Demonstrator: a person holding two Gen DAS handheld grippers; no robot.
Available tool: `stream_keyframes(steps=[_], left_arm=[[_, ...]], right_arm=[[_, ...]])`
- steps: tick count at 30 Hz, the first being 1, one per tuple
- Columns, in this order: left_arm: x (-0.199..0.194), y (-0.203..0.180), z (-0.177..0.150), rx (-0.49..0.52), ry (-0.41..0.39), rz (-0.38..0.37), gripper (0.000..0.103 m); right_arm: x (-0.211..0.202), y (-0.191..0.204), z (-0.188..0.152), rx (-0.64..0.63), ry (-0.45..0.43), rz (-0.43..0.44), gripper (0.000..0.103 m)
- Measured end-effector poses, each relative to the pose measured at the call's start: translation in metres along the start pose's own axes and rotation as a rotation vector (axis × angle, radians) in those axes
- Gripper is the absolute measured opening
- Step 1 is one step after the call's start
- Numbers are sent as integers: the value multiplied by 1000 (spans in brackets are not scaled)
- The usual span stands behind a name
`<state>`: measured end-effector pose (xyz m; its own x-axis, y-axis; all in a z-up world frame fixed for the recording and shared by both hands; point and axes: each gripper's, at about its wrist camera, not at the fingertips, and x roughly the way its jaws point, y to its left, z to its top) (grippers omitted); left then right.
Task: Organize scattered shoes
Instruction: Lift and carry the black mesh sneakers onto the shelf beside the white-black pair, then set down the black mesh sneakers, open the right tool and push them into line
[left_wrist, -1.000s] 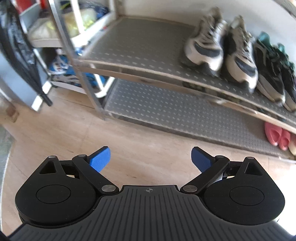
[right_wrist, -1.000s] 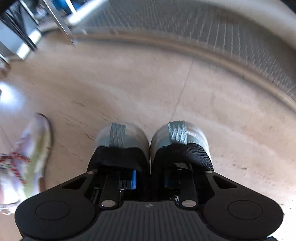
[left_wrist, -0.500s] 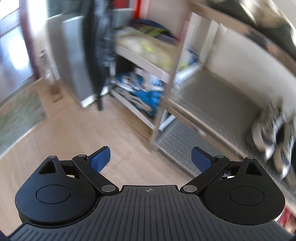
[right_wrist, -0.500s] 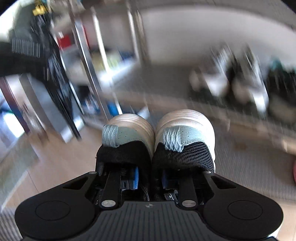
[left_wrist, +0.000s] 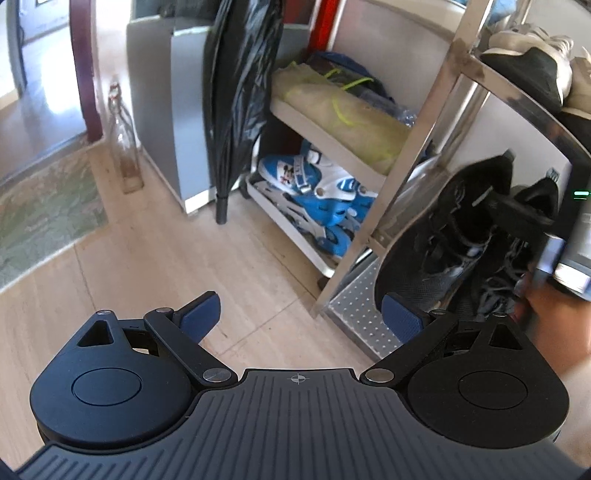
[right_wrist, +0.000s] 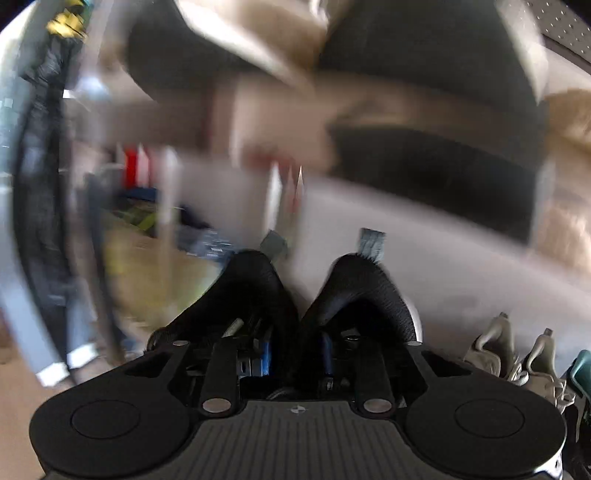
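Observation:
My right gripper grips a pair of black sneakers by their inner collars, heels with grey pull tabs pointing away. Its jaws are opening slightly, with the collars still between the pads. The view past it is blurred. The left wrist view shows the same black pair hanging in the air beside the metal shoe rack, with a hand behind it. My left gripper is open over the wooden floor, with nothing between its blue pads. Grey sneakers stand on a rack shelf at lower right.
Left of the rack a white side shelf holds blue roller skates and a folded beige bag. A black plastic bag hangs by a grey cabinet. A glass bottle and a green mat lie on the floor further left.
My right gripper has risen from the floor to shelf height with the black pair. My left gripper swung left from the rack shelves toward the side shelf and stayed open.

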<state>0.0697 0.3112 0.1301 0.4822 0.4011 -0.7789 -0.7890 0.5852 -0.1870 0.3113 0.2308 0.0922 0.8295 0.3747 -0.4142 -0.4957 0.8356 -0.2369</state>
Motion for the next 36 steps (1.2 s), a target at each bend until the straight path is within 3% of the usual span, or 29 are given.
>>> stream_keyframes(steps=[2, 4, 10, 12, 15, 17, 19, 21, 25, 31, 36], left_arm=[[4, -3, -1, 10, 10, 2, 97], [8, -5, -3, 22, 29, 0, 97], [6, -7, -7, 16, 42, -23, 97], [5, -6, -8, 5, 44, -32, 97], [4, -4, -10, -14, 46, -32, 97], [4, -4, -11, -28, 47, -28, 97], [6, -3, -10, -34, 51, -21, 97], [8, -3, -10, -40, 55, -13, 97], [10, -1, -7, -54, 58, -8, 97], [11, 0, -6, -50, 58, -12, 97], [11, 2, -6, -47, 62, -15, 97]], right_arm=[[20, 4, -8, -72, 11, -35, 51], [25, 6, -12, -128, 0, -65, 81], [-26, -16, -14, -57, -57, -8, 90], [-67, -40, -28, 56, -47, 56, 92], [-94, -55, -54, 165, 44, 150, 87], [-104, -60, -72, 198, 140, 234, 72], [-110, -56, -80, 202, 181, 264, 42], [-109, -53, -85, 250, 239, 307, 34], [-102, -44, -90, 381, 329, 365, 33], [-75, -36, -87, 527, 385, 366, 33], [-63, -35, -83, 618, 342, 274, 31]])
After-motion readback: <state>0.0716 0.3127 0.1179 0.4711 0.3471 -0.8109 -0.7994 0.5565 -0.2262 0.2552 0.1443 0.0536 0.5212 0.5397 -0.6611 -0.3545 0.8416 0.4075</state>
